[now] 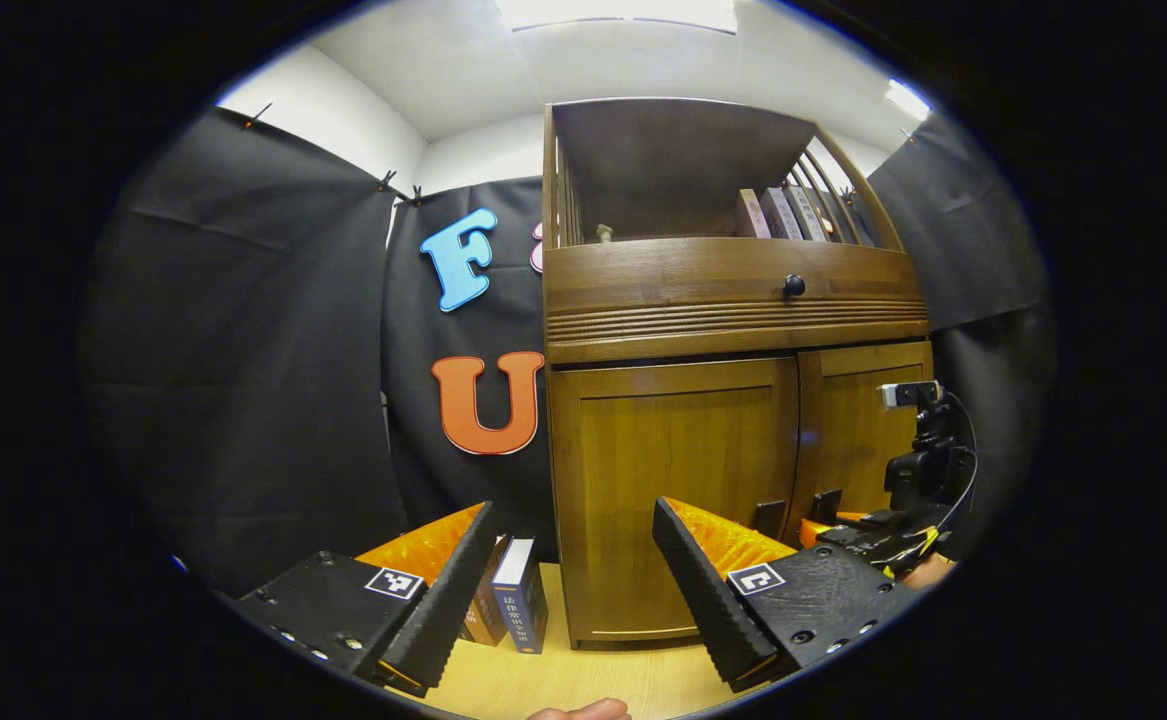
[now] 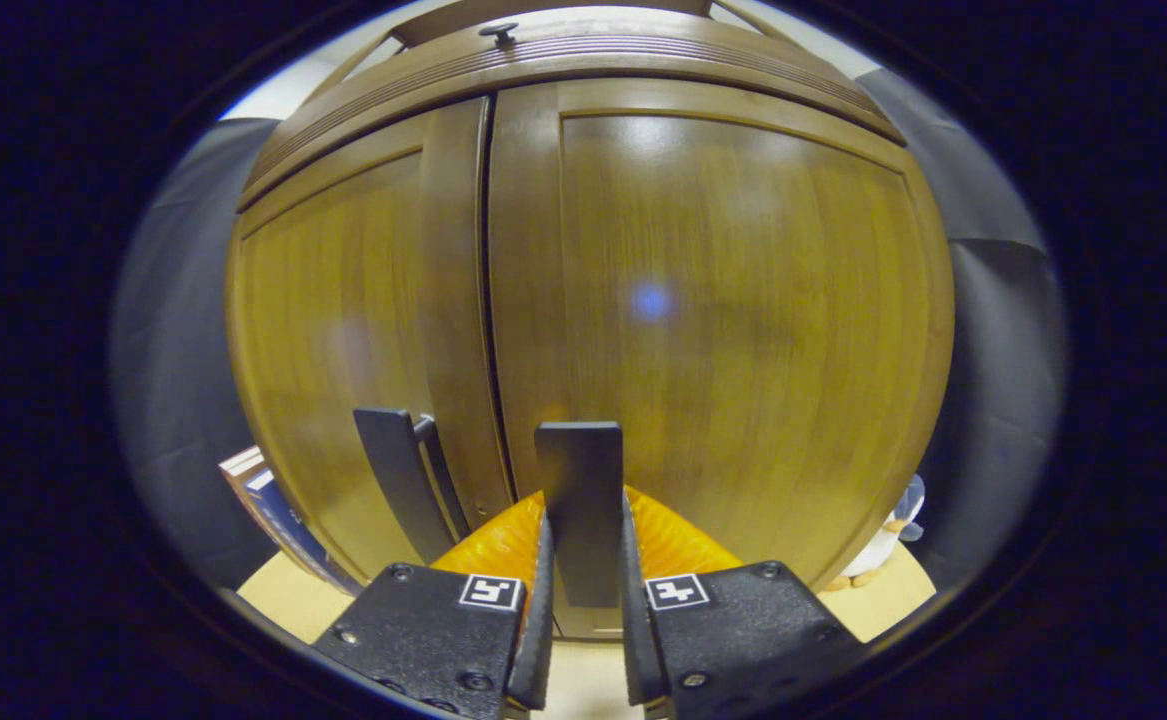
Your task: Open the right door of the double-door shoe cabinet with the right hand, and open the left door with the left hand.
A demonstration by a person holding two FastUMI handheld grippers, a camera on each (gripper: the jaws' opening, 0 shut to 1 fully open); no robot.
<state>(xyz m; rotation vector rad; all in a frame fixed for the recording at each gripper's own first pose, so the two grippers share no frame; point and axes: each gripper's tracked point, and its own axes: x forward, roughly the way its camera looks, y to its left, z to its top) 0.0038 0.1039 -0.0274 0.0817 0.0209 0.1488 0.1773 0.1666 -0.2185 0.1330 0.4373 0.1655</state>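
The wooden shoe cabinet [image 1: 733, 340] stands ahead with both lower doors closed. In the right gripper view, my right gripper [image 2: 583, 535] is shut on the dark flat handle [image 2: 580, 490] of the right door [image 2: 743, 330], one finger on each side. The left door's handle [image 2: 398, 480] sits just left of the seam. In the left gripper view, my left gripper [image 1: 573, 515] is open and empty, a short way in front of the left door [image 1: 678, 490] and left of its handle [image 1: 769, 517]. The right gripper [image 1: 833, 525] shows there at the right door's handle [image 1: 827, 503].
Two books [image 1: 518, 605] stand on the wooden floor [image 1: 583, 680] against the cabinet's left side. Above the doors is a drawer with a round knob [image 1: 793, 286] and an open shelf with several books [image 1: 783, 212]. A small plush toy [image 2: 888, 545] sits right of the cabinet.
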